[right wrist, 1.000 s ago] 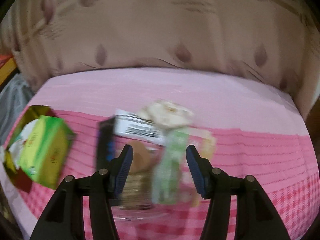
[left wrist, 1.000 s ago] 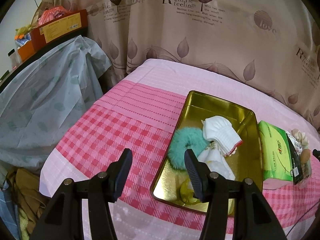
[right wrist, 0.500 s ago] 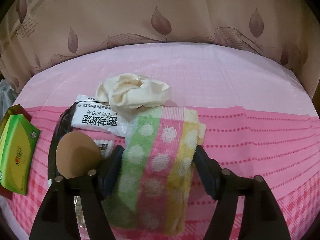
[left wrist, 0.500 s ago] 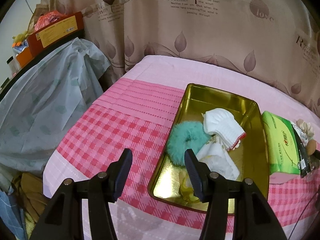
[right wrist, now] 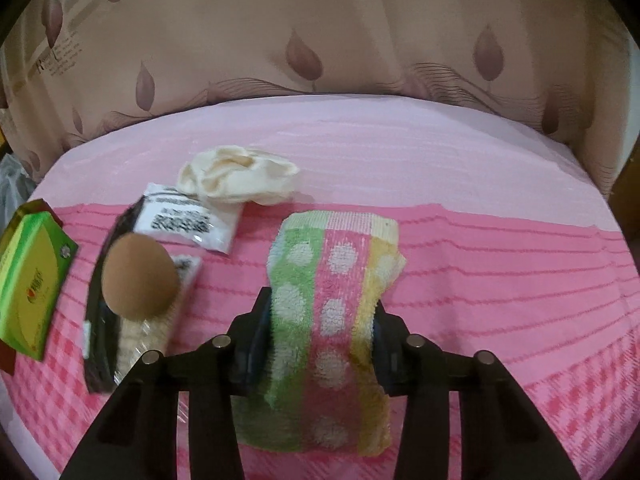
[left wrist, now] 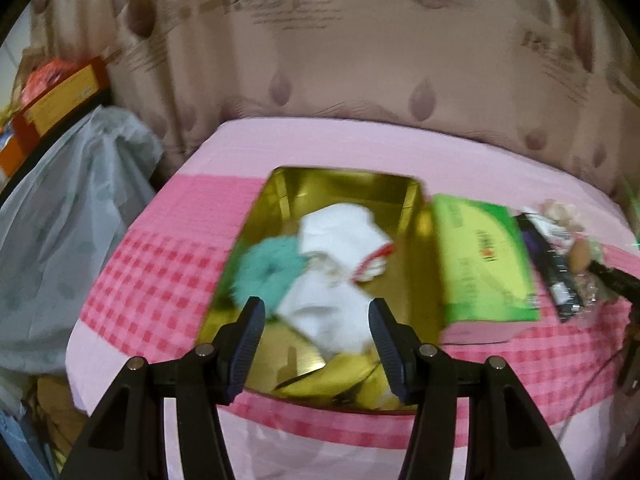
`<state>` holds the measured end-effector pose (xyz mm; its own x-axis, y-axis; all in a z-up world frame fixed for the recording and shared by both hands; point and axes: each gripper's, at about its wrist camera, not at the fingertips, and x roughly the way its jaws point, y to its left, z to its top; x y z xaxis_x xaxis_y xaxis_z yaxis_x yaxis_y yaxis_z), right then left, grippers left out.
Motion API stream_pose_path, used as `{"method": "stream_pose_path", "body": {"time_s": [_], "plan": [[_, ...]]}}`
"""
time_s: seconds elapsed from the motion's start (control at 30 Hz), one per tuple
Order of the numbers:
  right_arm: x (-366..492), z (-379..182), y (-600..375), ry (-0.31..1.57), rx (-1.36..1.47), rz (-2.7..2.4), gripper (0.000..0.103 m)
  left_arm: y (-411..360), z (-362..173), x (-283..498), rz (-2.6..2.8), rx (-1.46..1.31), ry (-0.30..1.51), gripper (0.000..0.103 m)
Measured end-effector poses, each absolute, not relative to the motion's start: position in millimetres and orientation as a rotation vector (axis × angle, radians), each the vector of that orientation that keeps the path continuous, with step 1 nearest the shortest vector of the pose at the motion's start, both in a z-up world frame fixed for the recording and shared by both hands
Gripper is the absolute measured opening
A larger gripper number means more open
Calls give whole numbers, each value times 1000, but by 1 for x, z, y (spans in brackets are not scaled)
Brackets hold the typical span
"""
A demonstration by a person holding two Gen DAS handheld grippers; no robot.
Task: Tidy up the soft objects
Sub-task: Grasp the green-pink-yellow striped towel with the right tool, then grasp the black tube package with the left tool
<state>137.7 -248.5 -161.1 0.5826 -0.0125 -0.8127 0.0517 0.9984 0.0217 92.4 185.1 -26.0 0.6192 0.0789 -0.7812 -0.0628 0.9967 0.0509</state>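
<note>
Terry cloth, striped green, pink and yellow with white dots, is being squeezed right now: the folded towel (right wrist: 332, 320) is clamped between the right tongs (right wrist: 322, 334), whose jaws have just been closing onto its sides, and it lies on the pink bed cover (right wrist: 480, 280). Just left of it a tan sponge puff (right wrist: 138, 276) is seen on a clear packet above a black pack (right wrist: 96, 320), with a white labelled sachet (right wrist: 186, 222) beyond and a cream scrunchie (right wrist: 236, 178) further back. A green tissue pack (right wrist: 30, 280) is seen at the left edge.

Over on the other side, the left tongs (left wrist: 316, 338) are held wide apart above the near end of the gold tin (left wrist: 408, 216), nothing between them. Inside the tin a teal fluffy scrunchie (left wrist: 268, 270) and white socks (left wrist: 340, 240) are already stowed, so part of the sorting looks done. Left to be gathered, by this reading: the towel, the cream scrunchie, perhaps the puff. The towel is judged the step in hand, a lift toward the tin.

Beneath it all a bed is spread with a pink checked and striped cover. Behind it a beige leaf-print curtain (right wrist: 320, 40) is hung, and to the left a pale plastic-draped heap (left wrist: 60, 220) and an orange box (left wrist: 60, 96) are glimpsed.
</note>
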Motion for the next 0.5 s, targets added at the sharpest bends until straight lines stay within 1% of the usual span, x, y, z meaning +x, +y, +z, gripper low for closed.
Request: {"method": "stream_pose_path", "body": {"time_s": [0.27, 0.5], "plan": [[108, -158, -278, 947, 47, -61, 39, 120, -1, 110, -62, 7, 905, 55], [97, -159, -290, 920, 78, -59, 40, 43, -5, 139, -211, -52, 993, 55]]}}
